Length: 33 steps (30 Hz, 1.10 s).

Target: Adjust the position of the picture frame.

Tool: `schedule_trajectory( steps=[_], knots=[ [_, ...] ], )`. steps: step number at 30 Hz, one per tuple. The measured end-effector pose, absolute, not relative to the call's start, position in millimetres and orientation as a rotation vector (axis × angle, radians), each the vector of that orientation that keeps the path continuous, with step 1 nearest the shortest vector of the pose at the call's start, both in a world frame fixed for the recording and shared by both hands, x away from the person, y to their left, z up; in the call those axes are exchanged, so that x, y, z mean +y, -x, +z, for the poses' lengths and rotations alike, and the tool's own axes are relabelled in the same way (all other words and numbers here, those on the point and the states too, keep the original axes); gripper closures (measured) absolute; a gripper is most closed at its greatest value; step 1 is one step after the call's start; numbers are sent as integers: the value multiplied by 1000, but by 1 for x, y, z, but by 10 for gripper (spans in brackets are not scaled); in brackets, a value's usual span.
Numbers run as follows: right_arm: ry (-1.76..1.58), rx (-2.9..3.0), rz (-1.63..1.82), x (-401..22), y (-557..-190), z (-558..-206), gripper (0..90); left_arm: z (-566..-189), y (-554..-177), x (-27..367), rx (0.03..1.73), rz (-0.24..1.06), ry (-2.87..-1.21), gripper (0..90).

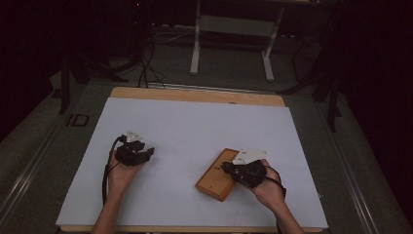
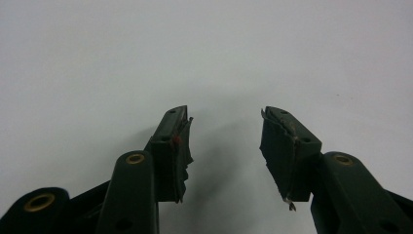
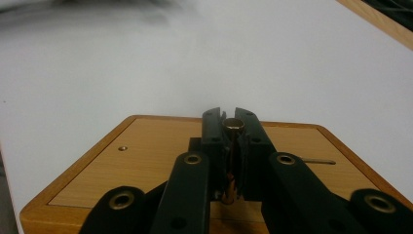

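Here, between the pads of my right claw (image 3: 229, 122), I have a small brass-coloured metal pin (image 3: 233, 124), round-topped and standing upright, clamped at the very tips. The jaws are drawn in close on it, with only the pin's width left between them. Directly beneath and beyond that claw lies the flat rectangular wooden board (image 3: 146, 161), light in the middle with a darker rounded rim; a small brass dot (image 3: 122, 147) sits in its face off to the claw's left, and a thin slot (image 3: 316, 161) shows to the claw's right. I cannot tell whether the pin's lower end touches the board. From the high view, the right claw (image 1: 228, 168) points across the board (image 1: 214, 181) from its right-hand side, with my hand (image 1: 268, 190) behind it.

My left claw (image 2: 225, 131) is well apart from the board, out to the other side of the white counter (image 2: 204, 48). Its jaws stand wide with nothing between them, the worn black pads (image 2: 277, 146) facing each other over bare counter. In the high view it rests low in my left hand (image 1: 122, 170), tips (image 1: 146, 152) turned toward the right claw.
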State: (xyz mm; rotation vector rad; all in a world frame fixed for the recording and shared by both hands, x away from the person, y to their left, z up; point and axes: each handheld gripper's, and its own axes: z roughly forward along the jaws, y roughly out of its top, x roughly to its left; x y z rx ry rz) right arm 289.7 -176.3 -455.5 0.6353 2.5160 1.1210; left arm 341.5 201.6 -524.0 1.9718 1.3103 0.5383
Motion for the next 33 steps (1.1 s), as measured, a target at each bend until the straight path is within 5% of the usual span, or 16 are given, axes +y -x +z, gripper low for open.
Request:
schedule_trajectory(
  steps=[16, 27, 30, 33],
  knots=[
    [-403, 2566, 1226, -114, -294, -453, 842, -518, -339, 205, 1272, 514, -1932, 572],
    [-251, 2599, 1303, -80, -291, -451, 842, -509, -344, 193, 1140, 431, -1939, 758],
    [-230, 2610, 1312, -74, -291, -451, 842, -507, -346, 189, 1088, 389, -1946, 896],
    [-216, 2623, 1317, -69, -291, -451, 842, -503, -345, 179, 1004, 363, -1983, 900]
  ],
)
